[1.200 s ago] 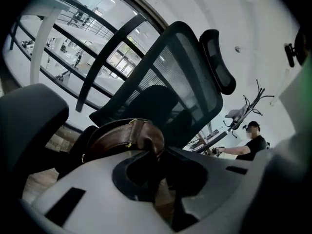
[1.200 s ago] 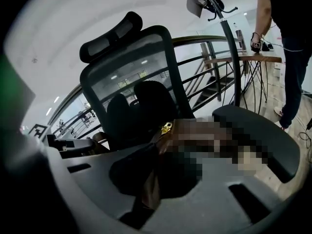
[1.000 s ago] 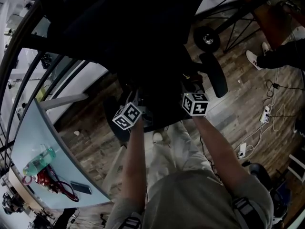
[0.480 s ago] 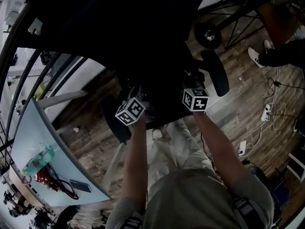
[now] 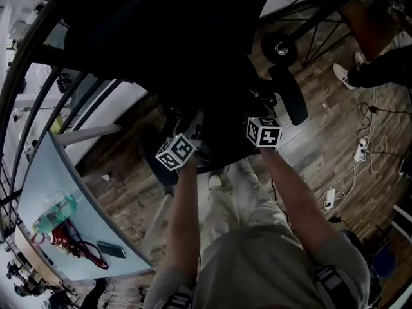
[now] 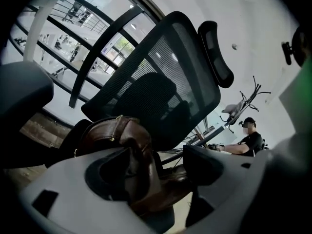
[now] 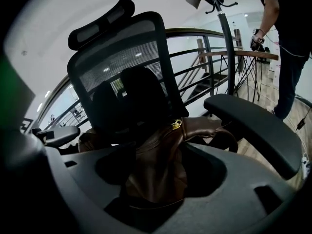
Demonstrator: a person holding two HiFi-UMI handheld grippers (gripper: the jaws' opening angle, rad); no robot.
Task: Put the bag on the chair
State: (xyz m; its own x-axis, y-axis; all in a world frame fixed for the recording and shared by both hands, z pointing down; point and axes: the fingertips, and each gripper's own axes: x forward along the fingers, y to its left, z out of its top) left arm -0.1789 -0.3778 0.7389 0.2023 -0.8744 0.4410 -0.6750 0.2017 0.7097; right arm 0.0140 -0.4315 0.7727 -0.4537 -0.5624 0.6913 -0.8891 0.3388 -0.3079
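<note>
The brown leather bag rests on the seat of the black mesh office chair, in front of its backrest. Both grippers reach over the seat's front edge. My left gripper has its jaws opening; the bag's strap and flap lie between them with gaps at the sides. My right gripper is opening too, with a fold of the bag between its jaws and gaps on both sides. In the head view the bag is lost in the dark seat.
The chair's armrests flank the bag. A glass table at the left holds a green bottle, a phone and red cable. Cables and a power strip lie on the wood floor. A person stands at the right.
Both grippers stay at the chair's seat, shifted only slightly. The head view shows no other clear difference.
</note>
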